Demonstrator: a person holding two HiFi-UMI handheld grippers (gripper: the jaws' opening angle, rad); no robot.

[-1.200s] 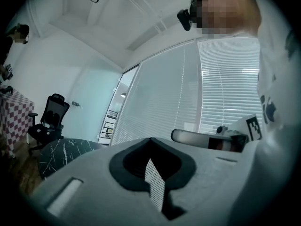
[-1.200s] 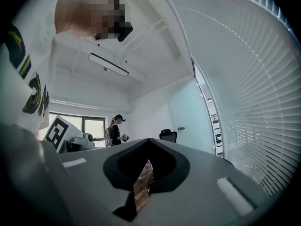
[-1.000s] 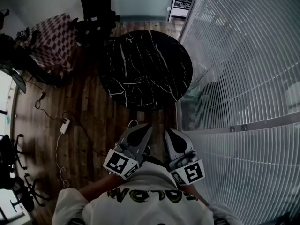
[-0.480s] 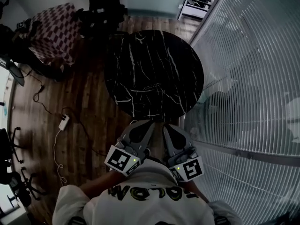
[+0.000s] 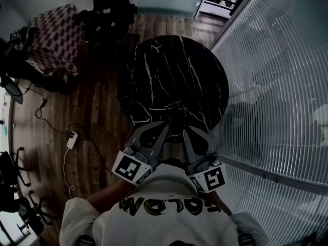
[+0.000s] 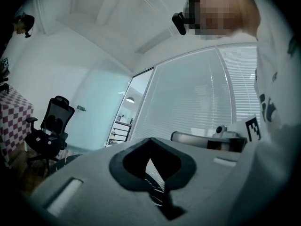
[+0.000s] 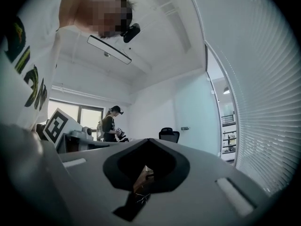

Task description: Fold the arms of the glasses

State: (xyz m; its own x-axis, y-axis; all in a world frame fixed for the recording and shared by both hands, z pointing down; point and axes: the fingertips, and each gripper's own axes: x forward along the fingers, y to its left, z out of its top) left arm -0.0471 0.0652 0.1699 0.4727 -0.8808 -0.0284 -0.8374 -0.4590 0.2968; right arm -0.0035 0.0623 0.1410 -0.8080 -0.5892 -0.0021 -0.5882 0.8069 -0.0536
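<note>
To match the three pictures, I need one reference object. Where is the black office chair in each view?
Head view: the chair is at the top edge, left of centre, beyond the round table.
Left gripper view: the chair is at the left, at mid height.
Right gripper view: the chair is small and near the centre.
Shared landmark: the blinds are on the right in every view.

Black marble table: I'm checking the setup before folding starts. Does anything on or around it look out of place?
Nothing looks spilled or damaged. The table shows one thin, faint item, too small to identify. A white power strip with loose cable lies on the floor to its left.
</note>
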